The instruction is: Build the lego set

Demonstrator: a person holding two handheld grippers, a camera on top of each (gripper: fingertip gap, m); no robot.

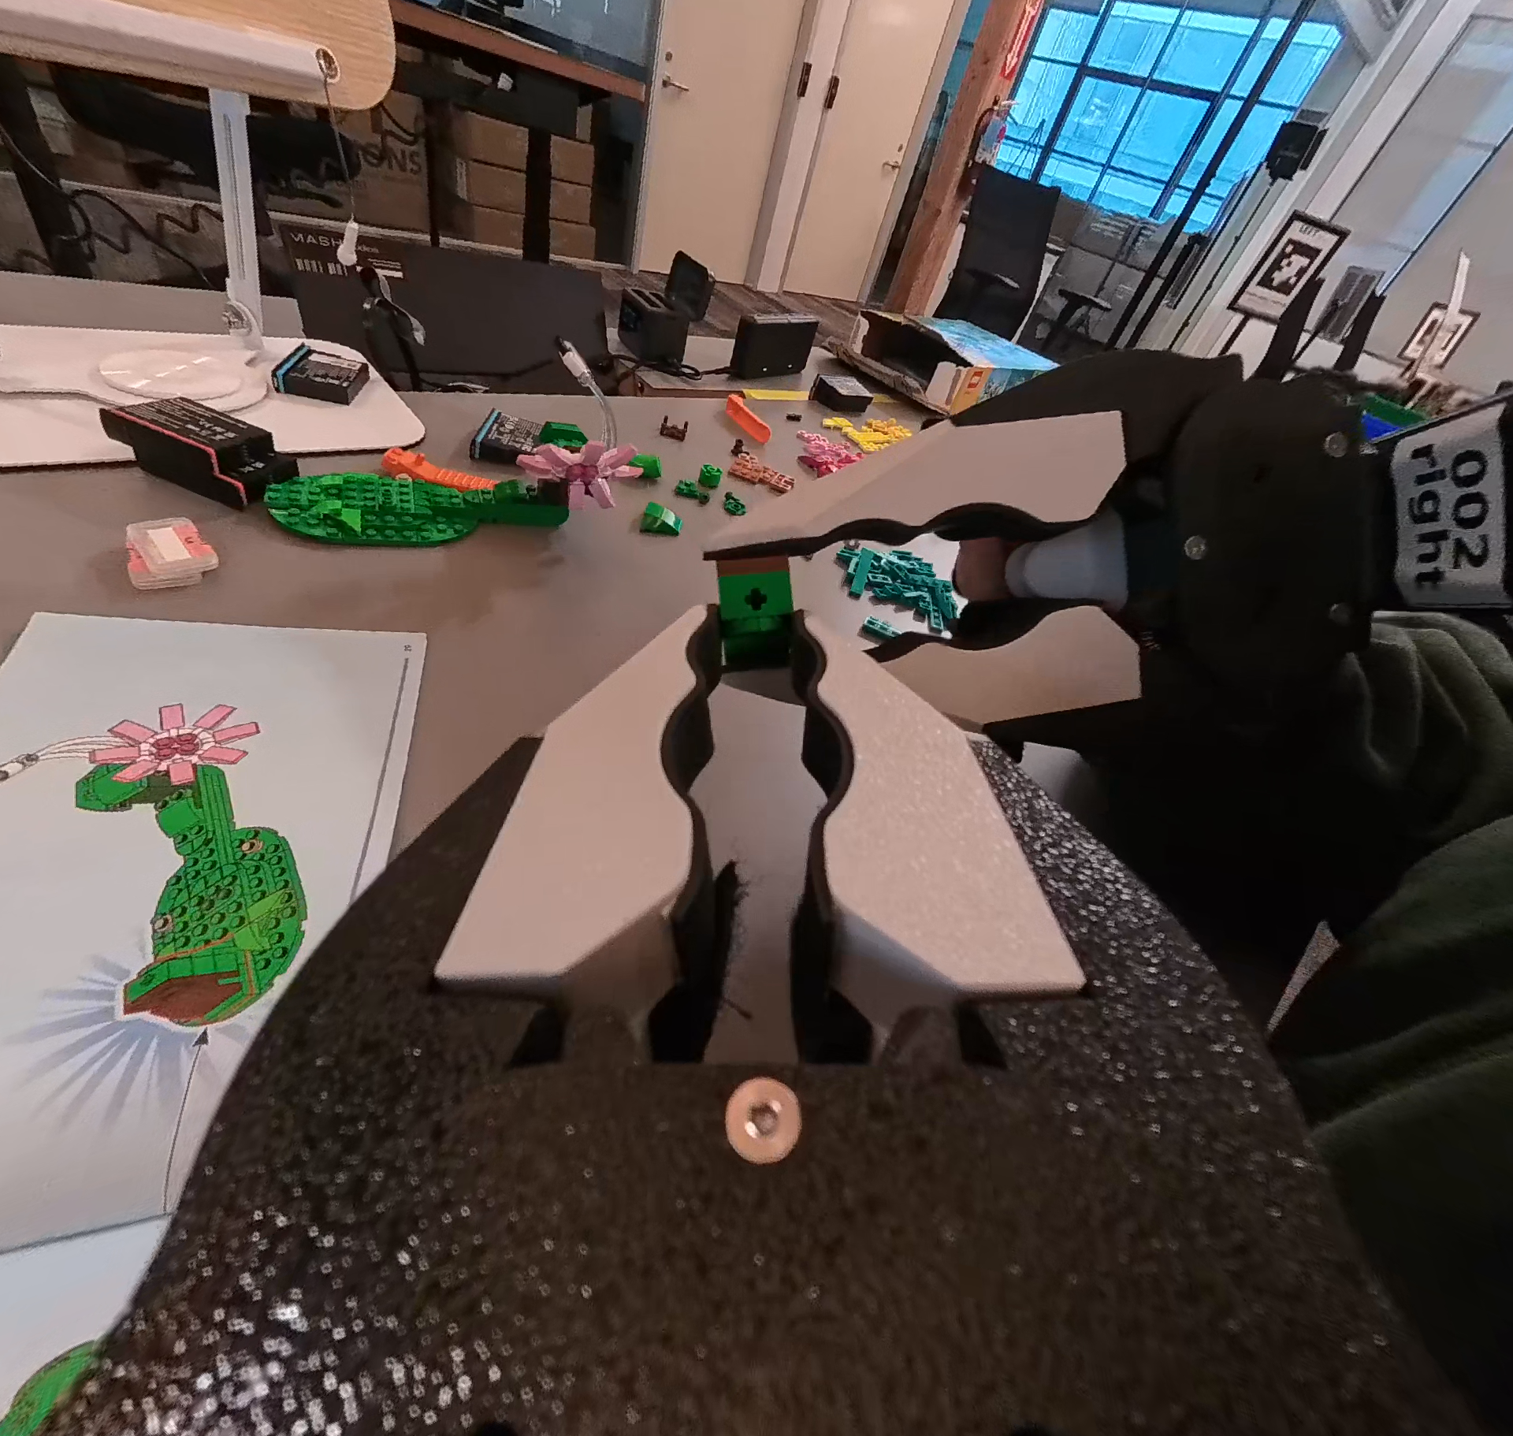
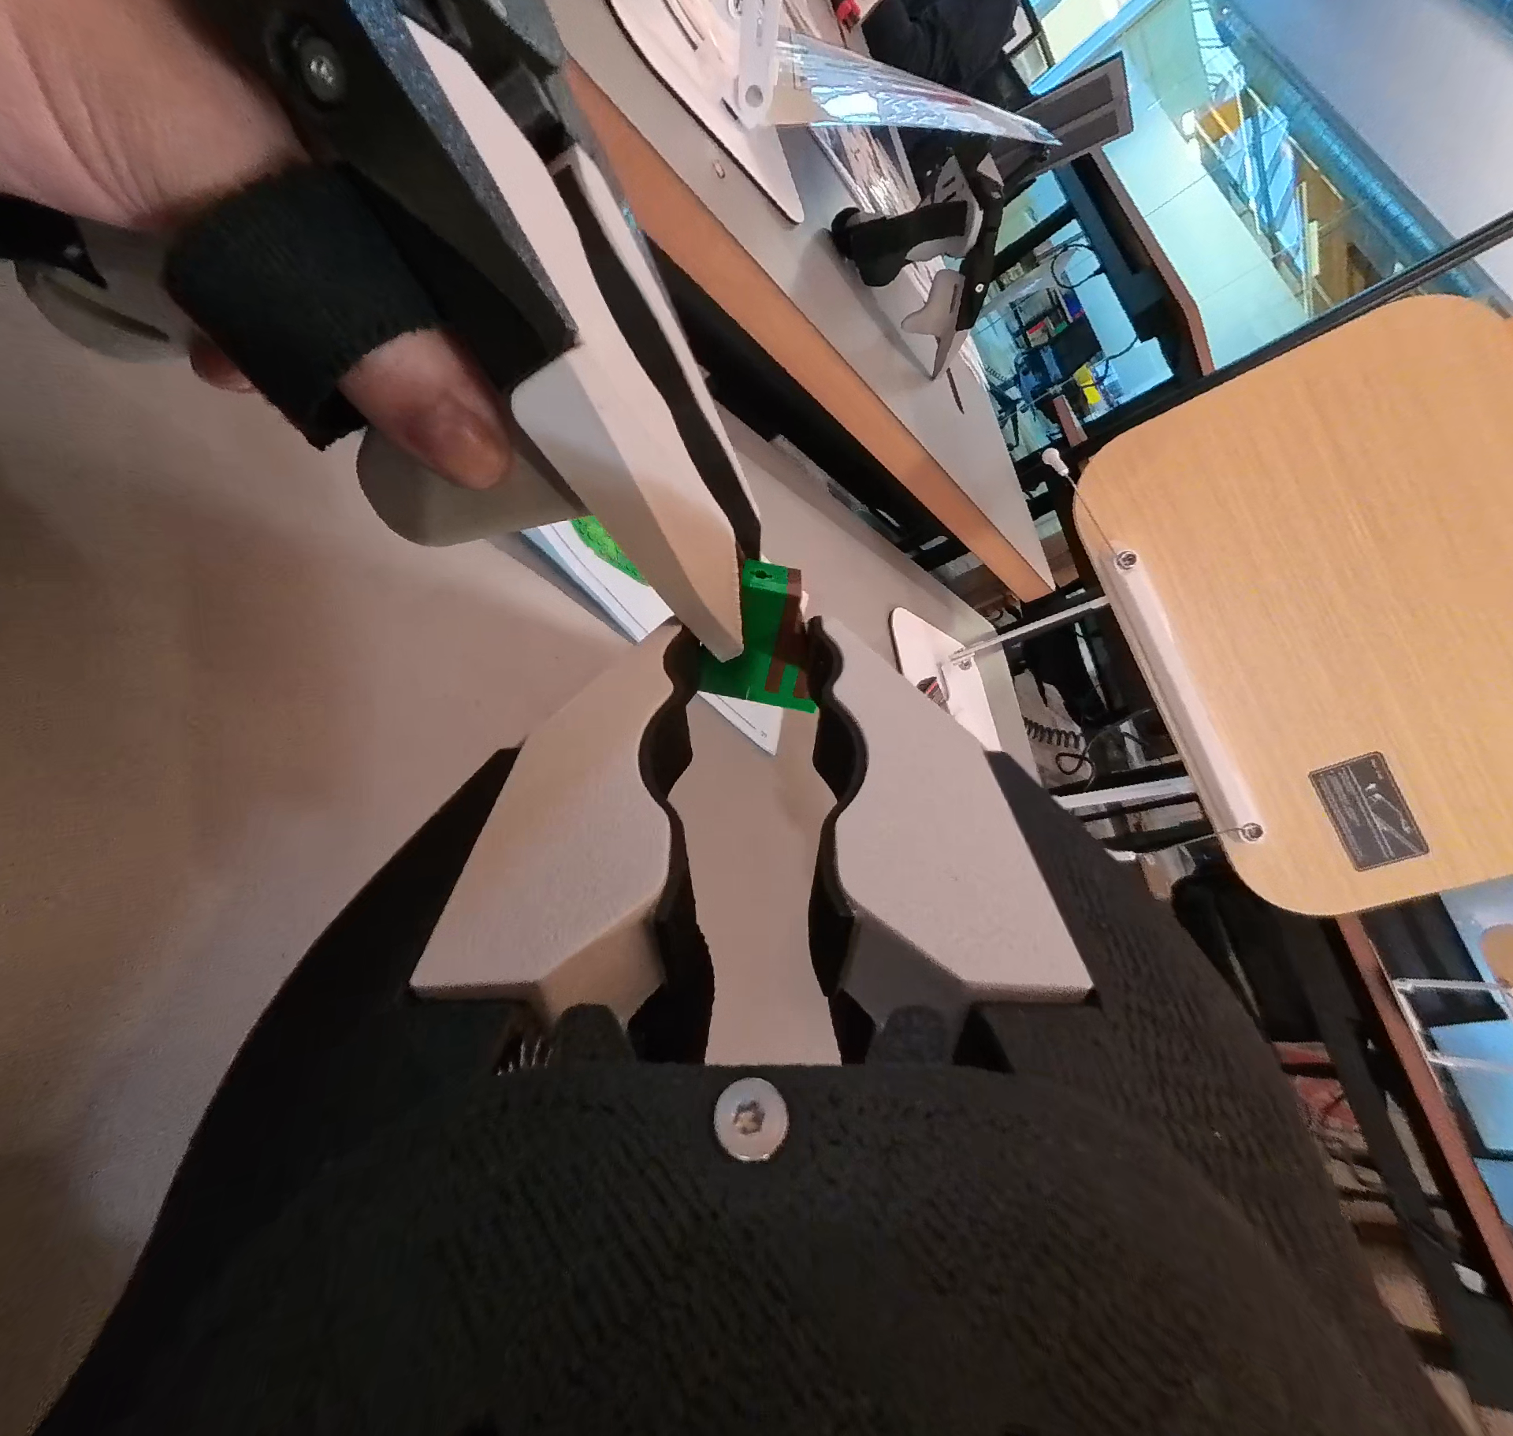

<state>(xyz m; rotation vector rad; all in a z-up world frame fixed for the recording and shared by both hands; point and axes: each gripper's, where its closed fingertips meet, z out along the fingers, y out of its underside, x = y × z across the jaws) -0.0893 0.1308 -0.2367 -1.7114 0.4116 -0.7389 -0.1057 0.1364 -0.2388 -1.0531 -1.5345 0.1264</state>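
A small green brick assembly [image 1: 753, 598] with a brown plate on top is held above the grey table between both grippers. My left gripper [image 1: 753, 623] is shut on its lower green part. My right gripper [image 2: 749, 651] is shut on the same assembly [image 2: 765, 606], brown side against one finger. In the left wrist view one right finger [image 1: 901, 488] rests on the brown plate. The left gripper's finger [image 2: 647, 496] shows in the right wrist view. A green cactus build [image 1: 385, 508] with a pink flower [image 1: 585, 475] lies on the table [image 1: 532, 619] beyond.
An open instruction booklet [image 1: 188, 864] lies at front left. Loose teal pieces [image 1: 901, 578], pink [image 1: 827, 451] and yellow pieces [image 1: 872, 430], two orange separators [image 1: 434, 467], a black pack [image 1: 196, 447], a small pink case [image 1: 172, 549] and a Lego box [image 1: 941, 365] lie around. From either gripper's tips it is about 25 centimetres to the green cactus build [image 1: 385, 508].
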